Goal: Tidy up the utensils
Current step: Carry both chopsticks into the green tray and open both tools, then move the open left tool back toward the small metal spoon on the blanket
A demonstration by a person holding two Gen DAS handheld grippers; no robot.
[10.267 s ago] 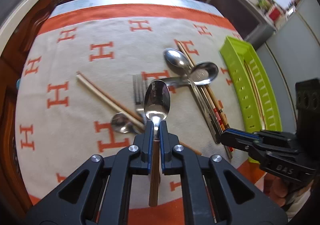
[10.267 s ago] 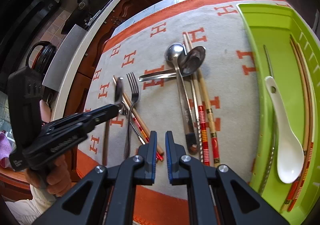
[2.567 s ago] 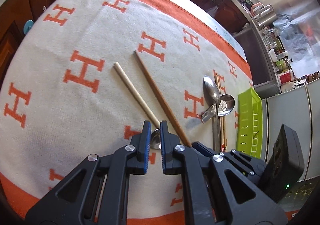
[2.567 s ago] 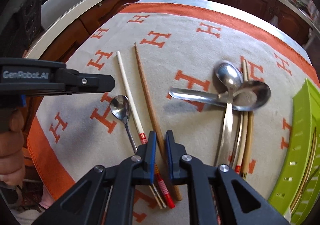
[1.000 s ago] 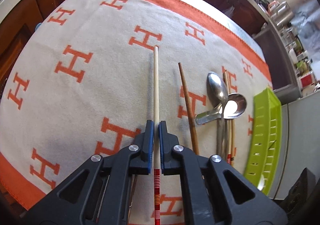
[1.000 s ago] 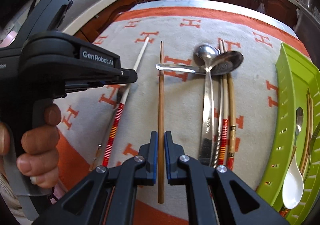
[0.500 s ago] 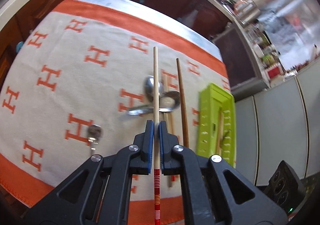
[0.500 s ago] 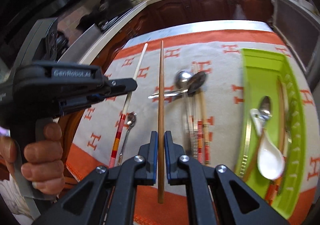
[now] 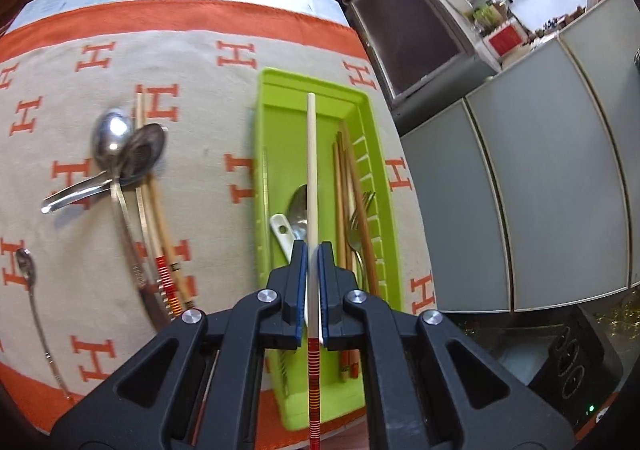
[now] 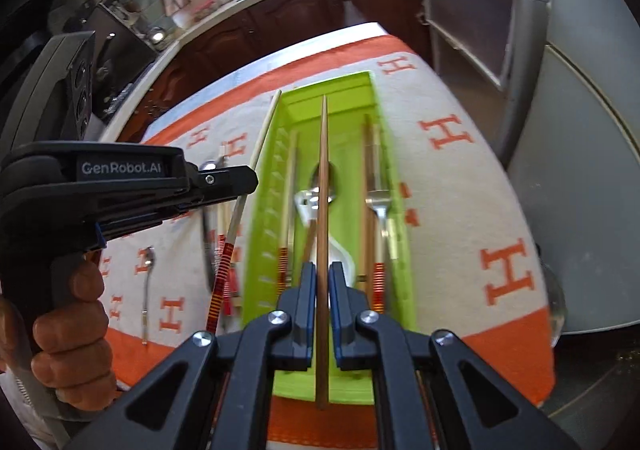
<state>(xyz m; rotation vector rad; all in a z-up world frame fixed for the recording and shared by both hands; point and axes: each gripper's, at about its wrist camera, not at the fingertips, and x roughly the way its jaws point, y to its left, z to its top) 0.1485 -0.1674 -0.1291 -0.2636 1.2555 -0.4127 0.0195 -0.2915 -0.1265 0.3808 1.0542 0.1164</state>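
While my left gripper [image 9: 311, 262] clamps the pale chopstick [image 9: 311, 169], I can see its near end banded red and yellow, the rest a plain cream shaft. My right gripper [image 10: 321, 282] pinches the brown wooden chopstick [image 10: 323, 177], a dark, unpainted stick tapering to a point. Both sticks hang above the green tray [image 9: 262, 177], not resting in it.

Half a second ago the two sticks were over the cloth with the spoons beneath them and the tray off to the right; now the tray sits directly under both grippers.

Each chopstick runs lengthwise straight ahead between the fingers, tip pointing away from me toward the tray's far end, long axis parallel to the tray's long sides. In the tray lie a white ceramic spoon [image 9: 282, 234], a metal spoon [image 9: 298, 205], a fork [image 10: 380, 205] and several chopsticks, all lengthwise.

Left of the tray, on the H-patterned cloth [image 9: 192, 137], two large spoons [image 9: 120, 153] cross over a pair of chopsticks [image 9: 154, 217]; farther left lies a small teaspoon [image 9: 30, 290].
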